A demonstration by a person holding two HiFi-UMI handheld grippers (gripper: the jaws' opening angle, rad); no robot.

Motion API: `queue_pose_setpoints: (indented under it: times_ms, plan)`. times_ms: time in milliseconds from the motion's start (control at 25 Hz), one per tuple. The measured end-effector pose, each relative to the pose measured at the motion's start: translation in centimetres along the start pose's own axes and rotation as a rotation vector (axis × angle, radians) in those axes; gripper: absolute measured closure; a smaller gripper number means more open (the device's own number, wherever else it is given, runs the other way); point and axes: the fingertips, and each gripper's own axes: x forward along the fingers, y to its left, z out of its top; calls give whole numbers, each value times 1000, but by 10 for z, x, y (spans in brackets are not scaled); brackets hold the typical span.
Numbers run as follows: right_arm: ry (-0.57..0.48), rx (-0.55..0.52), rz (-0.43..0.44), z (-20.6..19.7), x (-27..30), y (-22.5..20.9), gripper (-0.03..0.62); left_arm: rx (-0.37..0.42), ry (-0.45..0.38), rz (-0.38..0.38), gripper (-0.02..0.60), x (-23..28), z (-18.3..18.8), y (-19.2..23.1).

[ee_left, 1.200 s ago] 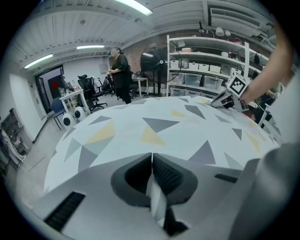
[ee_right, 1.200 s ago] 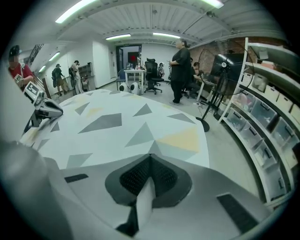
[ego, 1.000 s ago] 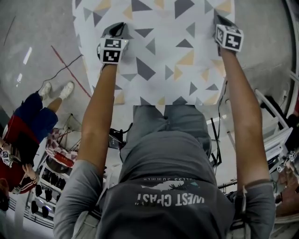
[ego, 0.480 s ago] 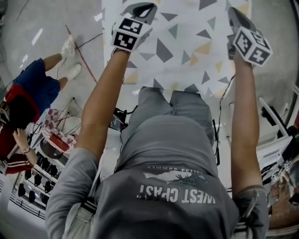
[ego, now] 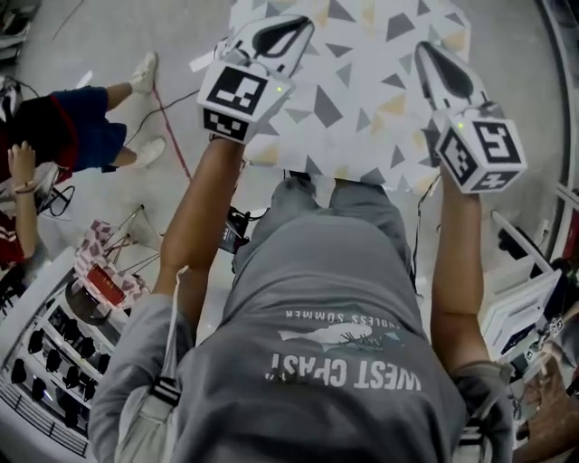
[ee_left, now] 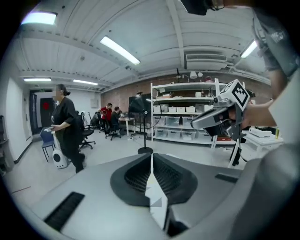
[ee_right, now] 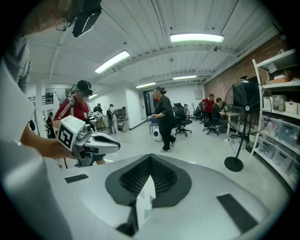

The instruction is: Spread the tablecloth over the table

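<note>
The tablecloth (ego: 362, 90), white with grey and tan triangles, hangs spread between my two raised grippers in the head view. My left gripper (ego: 298, 23) is shut on its left edge. My right gripper (ego: 423, 50) is shut on its right edge. In the left gripper view a strip of the tablecloth (ee_left: 155, 199) is pinched between the shut jaws of the left gripper (ee_left: 151, 157), and the right gripper (ee_left: 220, 117) shows alongside at the right. The right gripper view shows cloth (ee_right: 145, 199) clamped in the right gripper (ee_right: 150, 157), with the left gripper (ee_right: 91, 138) at the left. The table is hidden.
A person (ego: 63, 136) stands on the floor at the left, beside a red line (ego: 172, 127). A rack of dark items (ego: 54, 353) is at lower left, a white frame (ego: 525, 307) at right. Ahead are shelves (ee_left: 187, 117), a pedestal fan (ee_right: 241, 112) and a walking person (ee_right: 164, 117).
Both grippers have risen toward the head camera and look larger, each still clamping the cloth. The cloth has lifted with them and shows smaller beyond them.
</note>
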Motion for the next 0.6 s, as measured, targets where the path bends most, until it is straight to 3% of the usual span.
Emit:
queue_pose_setpoints:
  times_ms: [240,440,600]
  plan:
    - [-93,-72,66,64,-52,63,585,31,-135,24,574,-72,66,-16]
    - [-132,-150,103,96,-93,115,586,63,-267,41,574,-128,110,-35]
    - [-167,-198,112,115,-124,149,586,87,-328,34,574,-167,135,-61]
